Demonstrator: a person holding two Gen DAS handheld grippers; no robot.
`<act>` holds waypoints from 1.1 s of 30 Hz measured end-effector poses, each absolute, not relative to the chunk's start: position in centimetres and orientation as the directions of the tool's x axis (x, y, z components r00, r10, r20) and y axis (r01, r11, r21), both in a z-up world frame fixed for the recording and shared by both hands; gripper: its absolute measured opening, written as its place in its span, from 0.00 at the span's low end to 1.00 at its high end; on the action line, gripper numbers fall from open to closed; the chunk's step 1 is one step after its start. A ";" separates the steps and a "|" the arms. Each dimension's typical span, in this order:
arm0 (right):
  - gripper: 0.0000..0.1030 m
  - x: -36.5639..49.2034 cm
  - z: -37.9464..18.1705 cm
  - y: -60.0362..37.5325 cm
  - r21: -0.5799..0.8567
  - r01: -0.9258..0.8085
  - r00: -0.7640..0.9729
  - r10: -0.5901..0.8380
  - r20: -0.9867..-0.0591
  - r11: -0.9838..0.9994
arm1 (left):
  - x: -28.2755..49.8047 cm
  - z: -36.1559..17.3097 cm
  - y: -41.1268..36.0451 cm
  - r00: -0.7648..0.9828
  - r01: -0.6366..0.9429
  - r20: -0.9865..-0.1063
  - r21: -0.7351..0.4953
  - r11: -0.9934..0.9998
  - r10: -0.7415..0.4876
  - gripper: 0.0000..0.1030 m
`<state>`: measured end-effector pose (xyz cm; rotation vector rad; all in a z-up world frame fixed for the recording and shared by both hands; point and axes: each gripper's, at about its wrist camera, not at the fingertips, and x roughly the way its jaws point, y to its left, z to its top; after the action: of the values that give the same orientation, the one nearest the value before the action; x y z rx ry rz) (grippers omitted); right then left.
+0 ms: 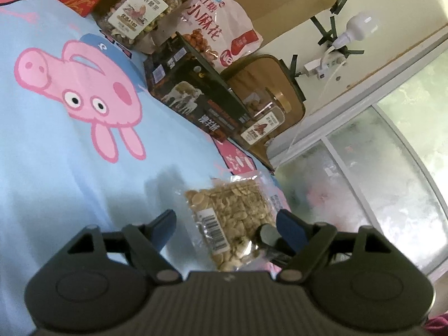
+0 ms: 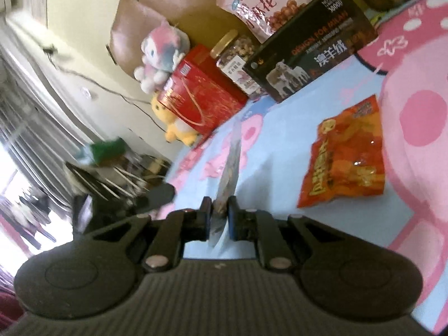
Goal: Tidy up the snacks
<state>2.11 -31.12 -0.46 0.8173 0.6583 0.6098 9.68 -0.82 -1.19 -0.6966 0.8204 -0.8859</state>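
Right gripper [image 2: 217, 210] clamps clear nut packet [image 2: 231, 168] edge-on, long axis pointing away; left gripper [image 1: 226, 224] spread wide.

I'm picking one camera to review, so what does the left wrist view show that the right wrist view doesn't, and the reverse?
Only the left wrist view: the left gripper with jaws open around the peanut bag's flat face, a power strip on the wall, and a second nut jar.

Only the right wrist view: the orange snack bag, two plush toys, and the right gripper shut on the peanut bag, seen edge-on.

Both: the black box, pink snack bag, red gift box, a nut jar and the cartoon sheet.
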 end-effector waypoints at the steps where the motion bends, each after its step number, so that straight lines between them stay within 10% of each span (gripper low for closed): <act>1: 0.14 2.1 -0.5 -31.3 0.824 -0.224 0.643 0.714 -0.277 0.521 | 9.6 -1.1 -0.8 0.382 0.388 -0.315 -0.799 0.460 -0.869 0.79; 6: 0.14 2.3 -1.0 -32.9 0.901 -0.175 0.640 0.742 -0.201 0.396 | 9.6 -0.9 -0.8 0.367 0.390 -0.282 -0.818 0.422 -0.887 0.78; 16: 0.14 2.4 -1.3 -32.9 0.904 -0.181 0.633 0.749 -0.193 0.386 | 9.6 -1.5 -1.6 0.386 0.405 -0.301 -0.794 0.453 -0.872 0.24; 33: 0.19 2.2 -1.1 -29.9 0.705 -0.222 0.658 0.637 -0.401 0.673 | 9.9 -3.5 -1.5 0.405 0.369 -0.356 -0.779 0.506 -0.842 0.22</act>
<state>2.18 -29.93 -1.11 0.6654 0.6902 0.5294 9.89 -1.48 -3.53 -0.6683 0.8274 -0.8408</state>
